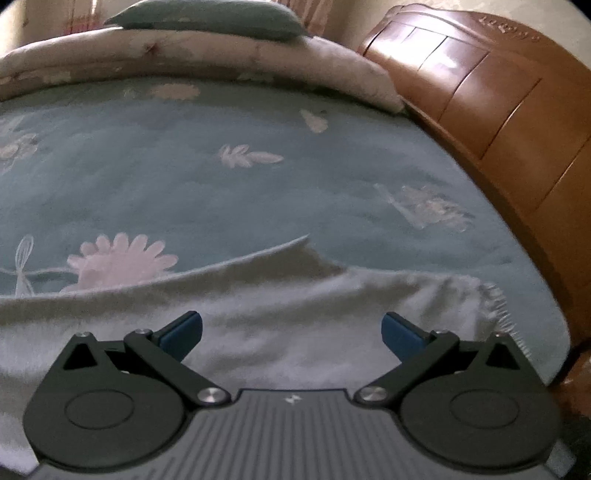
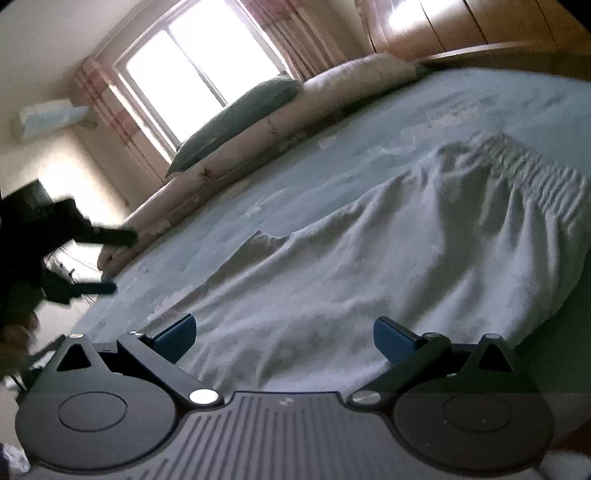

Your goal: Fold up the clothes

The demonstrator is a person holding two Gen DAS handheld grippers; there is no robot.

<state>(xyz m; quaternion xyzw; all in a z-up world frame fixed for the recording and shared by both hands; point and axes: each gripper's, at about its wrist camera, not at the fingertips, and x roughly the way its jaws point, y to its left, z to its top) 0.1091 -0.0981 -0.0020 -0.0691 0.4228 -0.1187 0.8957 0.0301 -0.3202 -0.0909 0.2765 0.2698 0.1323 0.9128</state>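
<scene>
A pale grey knitted garment (image 1: 280,314) lies spread on the blue flowered bedsheet (image 1: 221,184), with a ribbed hem (image 1: 502,314) at its right end. My left gripper (image 1: 291,330) hovers open over the garment's near part, blue pads wide apart, nothing between them. In the right wrist view the same garment (image 2: 369,258) lies wrinkled, its ribbed hem (image 2: 535,177) at the far right. My right gripper (image 2: 284,334) is open just above the near edge of the cloth. The left gripper (image 2: 110,258) appears dark and blurred at the far left of that view, its fingers apart.
A rolled pinkish quilt (image 1: 221,51) with a blue-grey pillow (image 1: 207,16) on it lies along the bed's far side. A wooden headboard (image 1: 498,110) bounds the right side. A bright window (image 2: 199,62) with curtains and a wall air conditioner (image 2: 51,118) stand beyond.
</scene>
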